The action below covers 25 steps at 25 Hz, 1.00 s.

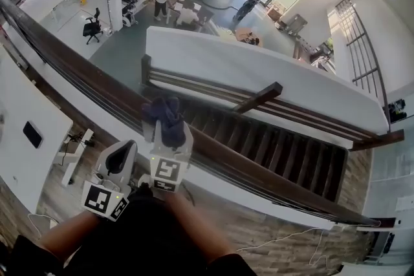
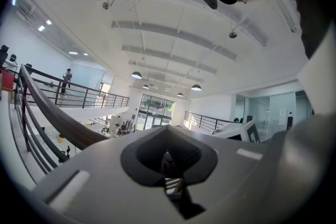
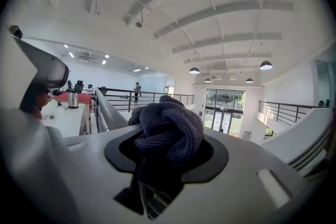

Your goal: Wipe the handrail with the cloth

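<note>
Gripping a bunched dark blue knitted cloth between its jaws, the right gripper points away from the person, towards the far side of the scene. In the right gripper view the cloth fills the gap and bulges out past the jaw tips. It sits over the dark wooden handrail, apparently pressed onto the top, though the contact itself is hidden. The handrail runs from far left to near right. The left gripper hangs just left of the right one, on the near side of the handrail and off it. Its jaws look drawn together with nothing between them. Beyond the handrail a staircase descends. A white desk stands at the left.
</note>
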Tool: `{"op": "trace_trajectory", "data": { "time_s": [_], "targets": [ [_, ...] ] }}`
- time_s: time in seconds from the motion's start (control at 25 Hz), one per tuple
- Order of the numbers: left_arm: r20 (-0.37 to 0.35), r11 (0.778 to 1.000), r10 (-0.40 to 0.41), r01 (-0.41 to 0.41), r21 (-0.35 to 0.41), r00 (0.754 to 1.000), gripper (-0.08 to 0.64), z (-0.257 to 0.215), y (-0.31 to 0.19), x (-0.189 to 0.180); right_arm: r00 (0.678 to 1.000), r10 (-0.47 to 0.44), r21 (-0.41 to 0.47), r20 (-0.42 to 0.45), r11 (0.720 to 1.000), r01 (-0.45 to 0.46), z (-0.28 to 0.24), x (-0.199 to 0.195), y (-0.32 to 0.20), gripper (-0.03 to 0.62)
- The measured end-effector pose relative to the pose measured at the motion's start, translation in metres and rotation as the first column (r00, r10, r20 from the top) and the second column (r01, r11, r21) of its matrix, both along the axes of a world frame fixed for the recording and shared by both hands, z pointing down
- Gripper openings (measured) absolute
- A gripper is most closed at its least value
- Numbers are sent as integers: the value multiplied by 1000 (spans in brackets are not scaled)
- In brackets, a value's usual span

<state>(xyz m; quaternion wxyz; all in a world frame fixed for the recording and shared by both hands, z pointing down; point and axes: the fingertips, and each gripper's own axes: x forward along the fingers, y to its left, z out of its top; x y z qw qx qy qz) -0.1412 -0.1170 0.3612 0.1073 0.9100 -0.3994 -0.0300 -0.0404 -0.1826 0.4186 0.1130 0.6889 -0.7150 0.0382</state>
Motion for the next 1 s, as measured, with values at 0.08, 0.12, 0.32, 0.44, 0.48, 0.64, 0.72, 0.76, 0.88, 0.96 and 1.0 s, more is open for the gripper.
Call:
{"op": "trace_trajectory", "data": {
  "time_s": [0.08, 0.12, 0.32, 0.44, 0.48, 0.64, 0.72, 0.76, 0.88, 0.96, 1.0],
  "targets": [
    [6, 1000, -4, 4, -2, 1000, 0, 1, 1, -4, 1000, 22, -2, -19, 1000, -22, 1, 1, -1, 183],
    [9, 1000, -6, 6, -3, 1000, 0, 1, 2, -6, 999, 32, -9, -31, 999, -32, 3, 3, 0, 183],
    [20, 1000, -9, 10, -6, 1000, 0, 1, 2, -11, 994, 72, -43, -84, 996, -76, 10, 14, 8, 183],
    [21, 1000, 1, -1, -9, 1000, 0, 2, 3, -12, 993, 96, -69, -61, 993, -100, 13, 24, 14, 183],
    [21, 1000, 5, -4, -10, 1000, 0, 2, 3, -12, 994, 103, -75, -49, 991, -106, 14, 26, 16, 183],
    [16, 1000, 26, -25, -15, 1000, 0, 3, 0, -9, 991, 127, -86, -33, 988, -129, 16, 34, 23, 183],
    [12, 999, 43, -43, -17, 999, 0, 2, 1, -3, 990, 137, -93, -32, 986, -140, 17, 40, 26, 183],
    [12, 998, 52, -52, -18, 999, 0, 3, 2, 1, 989, 144, -96, -30, 985, -146, 18, 43, 28, 183],
    [12, 997, 78, -78, -14, 997, 0, 2, 6, 12, 986, 166, -100, -19, 981, -168, 19, 54, 35, 181],
    [13, 996, 92, -92, -11, 996, 0, 1, 8, 17, 983, 184, -98, -14, 978, -184, 19, 61, 40, 181],
    [13, 995, 98, -98, -9, 995, 0, 1, 9, 18, 981, 193, -97, -11, 976, -193, 20, 63, 42, 181]
  ]
}}
